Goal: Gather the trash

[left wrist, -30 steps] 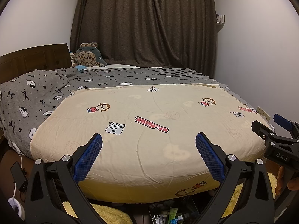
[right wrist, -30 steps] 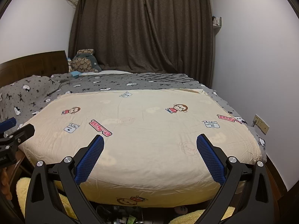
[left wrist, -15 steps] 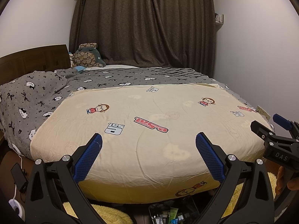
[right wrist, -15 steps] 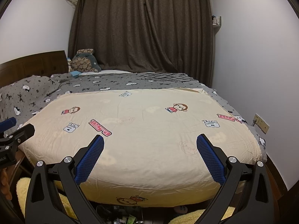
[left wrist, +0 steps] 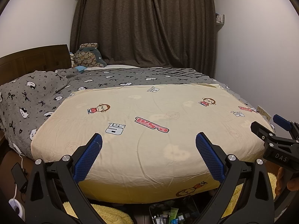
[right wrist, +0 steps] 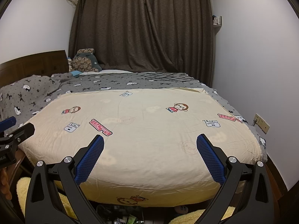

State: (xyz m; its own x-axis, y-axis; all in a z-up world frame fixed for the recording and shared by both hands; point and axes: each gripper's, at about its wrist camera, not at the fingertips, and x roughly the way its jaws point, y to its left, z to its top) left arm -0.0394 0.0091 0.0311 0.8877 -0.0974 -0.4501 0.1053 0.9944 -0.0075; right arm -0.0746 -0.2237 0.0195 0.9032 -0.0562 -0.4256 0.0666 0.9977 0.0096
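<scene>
Left wrist view: your left gripper [left wrist: 149,140] was spread wide with nothing between the blue pads, hanging over the foot of the bed [left wrist: 149,140]. The yellow cover had no trash on it that I could see. The only trash-looking stuff was a dark tray of small packets [left wrist: 172,213] on the floor under the bed's foot, between the yellow fluffy rugs [left wrist: 110,212]. Whether that pile had been gathered there or was waiting to be picked up, I couldn't tell. Your right gripper [left wrist: 269,130] poked in at the right edge, held beside the bed.

Right wrist view: same deal. The right gripper [right wrist: 150,141] was wide apart, empty, touching nothing. The clutter [right wrist: 123,217] showed dimly at the bottom edge, too dark to sort out. So progress was anyone's guess: bed clean, floor pile there, both grippers empty.
</scene>
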